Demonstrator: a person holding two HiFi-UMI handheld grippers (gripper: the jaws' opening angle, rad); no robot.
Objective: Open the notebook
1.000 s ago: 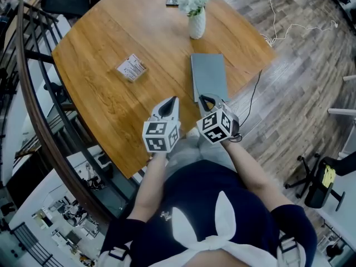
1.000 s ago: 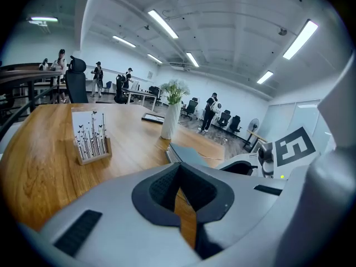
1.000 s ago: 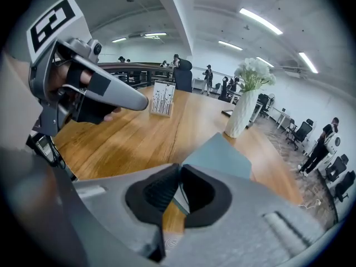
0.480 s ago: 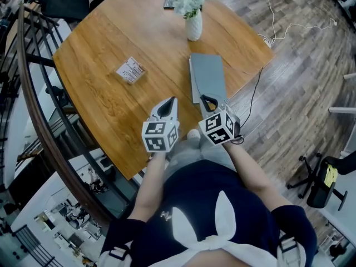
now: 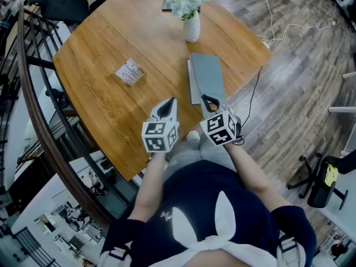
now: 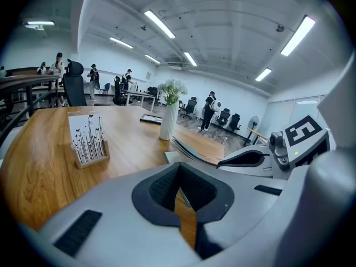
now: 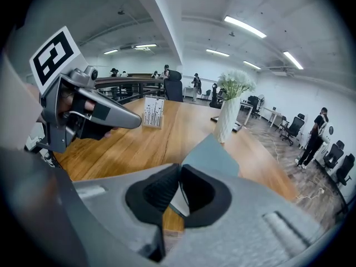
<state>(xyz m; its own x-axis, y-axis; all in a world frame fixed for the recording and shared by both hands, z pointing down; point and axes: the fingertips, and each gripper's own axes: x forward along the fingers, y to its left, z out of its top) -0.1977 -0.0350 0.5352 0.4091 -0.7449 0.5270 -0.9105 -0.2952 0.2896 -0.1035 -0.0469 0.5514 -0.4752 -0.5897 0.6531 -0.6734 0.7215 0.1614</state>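
Note:
The grey notebook (image 5: pixel 207 74) lies on the round wooden table (image 5: pixel 111 49), right of centre. My right gripper (image 5: pixel 207 99) is shut on the near edge of its cover (image 7: pixel 214 156) and holds it a little above the white pages (image 5: pixel 191 89). In the left gripper view the raised cover (image 6: pixel 189 148) fans up above the pages, beside the right gripper (image 6: pixel 245 159). My left gripper (image 5: pixel 169 105) hovers over bare wood just left of the notebook, shut with nothing in it.
A white vase of flowers (image 5: pixel 191 16) stands just beyond the notebook. A small card holder (image 5: pixel 130 71) sits to the left, and a dark flat item (image 5: pixel 168 1) lies at the far edge. A cable (image 5: pixel 253 90) hangs off the table's right edge, and railings (image 5: pixel 33 82) run along the left.
The right gripper has risen slightly with the cover's near edge, so the white pages now show along the notebook's left side. The left gripper has stayed put.

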